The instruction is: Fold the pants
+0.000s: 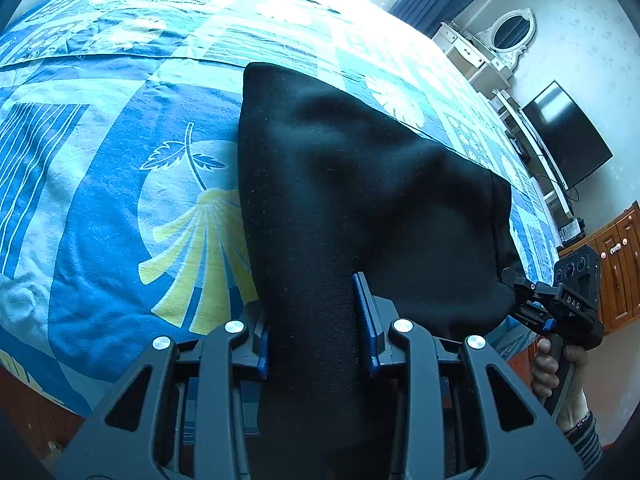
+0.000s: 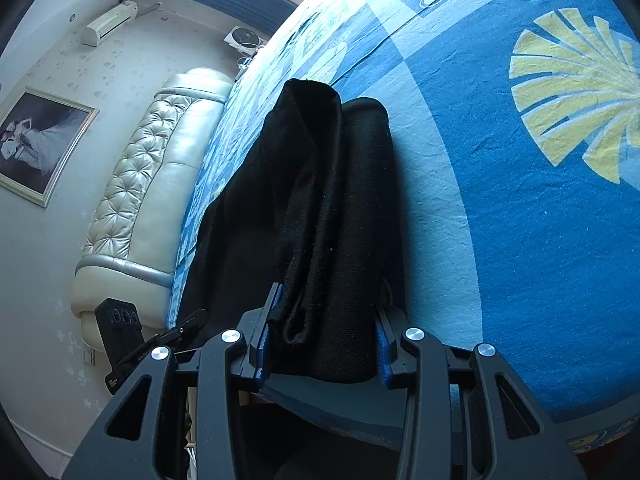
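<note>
Left wrist view, left gripper [image 1: 316, 320] clamped on bunched black pants [image 1: 340, 184], draped over blue patterned bedspread [image 1: 100, 200], right wrist view, right gripper [image 2: 326, 336] clamped on folded layers, near bed edge.

Ahead of each claw, passage is blocked by the black pants [image 1: 360, 184]; bare bedspread [image 1: 100, 200] is left free alongside.

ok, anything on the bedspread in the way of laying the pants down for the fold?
Nothing visible. Both claws already grip the black pants: left claw and right claw each have bunched fabric between their pads. The patterned bedspread around and beyond the pants shows only its print; what lies beneath the cloth is hidden.
</note>
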Available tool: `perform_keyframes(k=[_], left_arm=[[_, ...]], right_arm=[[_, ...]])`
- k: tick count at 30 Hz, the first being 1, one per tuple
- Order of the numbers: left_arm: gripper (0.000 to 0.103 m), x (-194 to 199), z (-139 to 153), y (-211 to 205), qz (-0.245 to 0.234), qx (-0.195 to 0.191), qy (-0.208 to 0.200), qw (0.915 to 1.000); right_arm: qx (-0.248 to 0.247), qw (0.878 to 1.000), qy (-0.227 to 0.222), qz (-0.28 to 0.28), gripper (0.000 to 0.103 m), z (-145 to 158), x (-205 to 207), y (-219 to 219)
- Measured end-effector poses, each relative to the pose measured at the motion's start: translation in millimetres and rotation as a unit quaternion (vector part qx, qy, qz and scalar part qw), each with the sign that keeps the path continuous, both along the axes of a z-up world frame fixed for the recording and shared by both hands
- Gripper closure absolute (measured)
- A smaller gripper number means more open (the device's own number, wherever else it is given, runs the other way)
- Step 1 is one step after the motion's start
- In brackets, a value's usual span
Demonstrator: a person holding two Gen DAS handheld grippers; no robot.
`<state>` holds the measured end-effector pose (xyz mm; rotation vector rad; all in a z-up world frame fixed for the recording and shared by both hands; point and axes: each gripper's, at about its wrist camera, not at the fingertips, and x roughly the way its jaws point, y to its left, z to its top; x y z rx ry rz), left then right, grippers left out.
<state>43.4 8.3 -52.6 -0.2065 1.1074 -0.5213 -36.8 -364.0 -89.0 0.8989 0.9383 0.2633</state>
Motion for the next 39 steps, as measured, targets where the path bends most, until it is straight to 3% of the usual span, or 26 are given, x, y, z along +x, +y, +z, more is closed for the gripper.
perform_keyframes(k=[15,18,23,27,29,39], left_arm=[[0.067,0,-2,0,-0.004,0.003,-0.003,1.0],[0.059,-1,-3,1,-0.008,0.002,-0.01,0.9999],[0.045,-10,1,13,-0.027,-0.022,-0.015,0.9993],[0.043,-16,16,38,-0.031,-0.068,-0.023,0.9969],[0.04,-8,23,49,-0.027,-0.096,-0.026,0.9947],[0.032,80,3,11,-0.048,-0.082,0.0,0.9954]], right_arm=[[0.013,1.0,-0.006,-0.01,0.063,-3,-3,-2],[0.014,1.0,-0.007,-0.016,0.058,-4,-5,-4],[-0.002,1.0,-0.016,-0.017,0.05,4,-9,-9],[-0.005,0.999,-0.031,-0.034,0.044,14,-6,-25],[0.002,0.999,-0.039,-0.038,0.041,16,5,-33],[0.021,0.999,-0.036,-0.019,0.03,5,81,-40]])
